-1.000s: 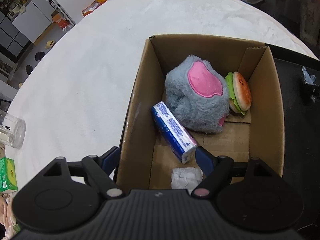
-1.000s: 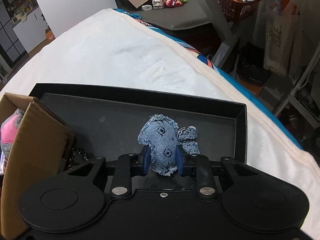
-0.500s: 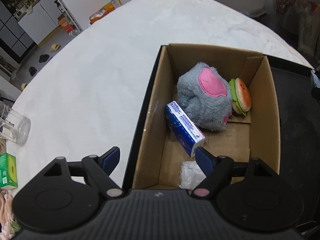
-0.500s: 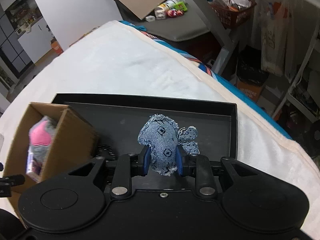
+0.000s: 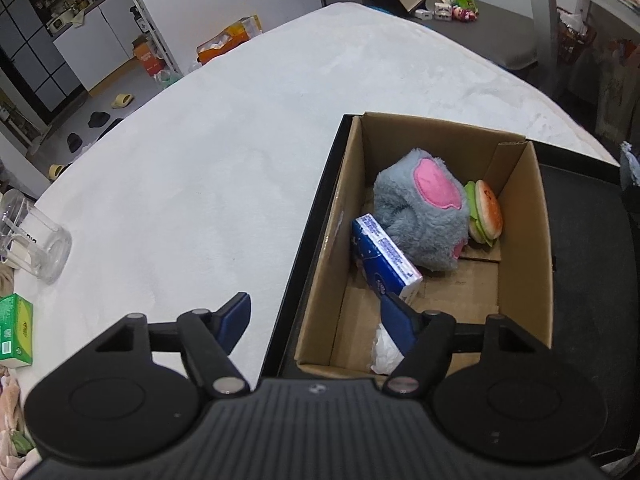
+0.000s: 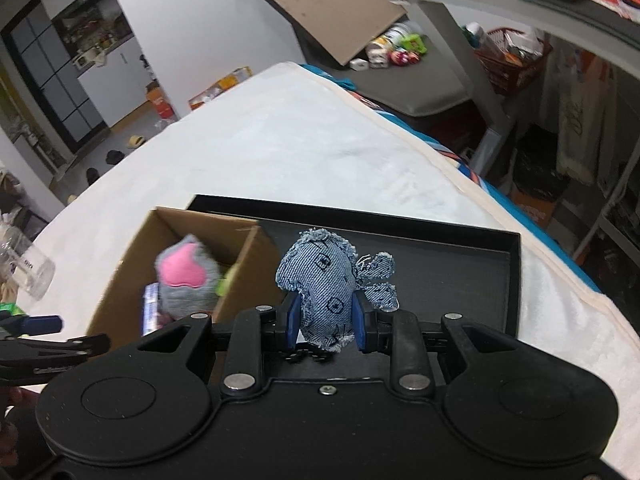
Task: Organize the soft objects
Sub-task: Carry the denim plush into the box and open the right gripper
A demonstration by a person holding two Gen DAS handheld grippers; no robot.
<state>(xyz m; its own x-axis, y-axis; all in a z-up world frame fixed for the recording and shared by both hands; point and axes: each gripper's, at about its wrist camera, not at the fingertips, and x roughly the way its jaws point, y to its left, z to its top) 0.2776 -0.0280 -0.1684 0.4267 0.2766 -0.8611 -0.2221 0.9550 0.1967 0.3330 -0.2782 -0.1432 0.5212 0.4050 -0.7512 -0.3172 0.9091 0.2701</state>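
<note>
Denim fish plush (image 6: 320, 282) is pinched between the blue pads of the right hand-held gripper (image 6: 325, 326), clamped on its body with the frayed tail fins sticking out toward 3 o'clock. It's held up above the black tray (image 6: 516, 264), not touching it.

Cardboard box (image 6: 244, 276) sits in the tray's left end, at about 9 o'clock from the fish in the right wrist view. From the left wrist camera you can look straight down into the box (image 5: 520, 240): a grey plush with a pink patch (image 5: 424, 210) at the far end, a little burger plush (image 5: 485, 213) squeezed between it and the right wall at 3 o'clock, a blue tissue pack (image 5: 384, 258) leaning at 7 o'clock from the grey one, and some crumpled white paper (image 5: 384, 354) in the near corner.

Left hand-held gripper (image 5: 318, 312) is spread wide apart and holding nothing, straddling the box's left wall, one finger over the white-covered counter (image 5: 200, 180) and the other inside the box.

Clear glass mug (image 5: 34, 242) and a green carton (image 5: 15, 330) sit way over at 9 o'clock on the counter.
</note>
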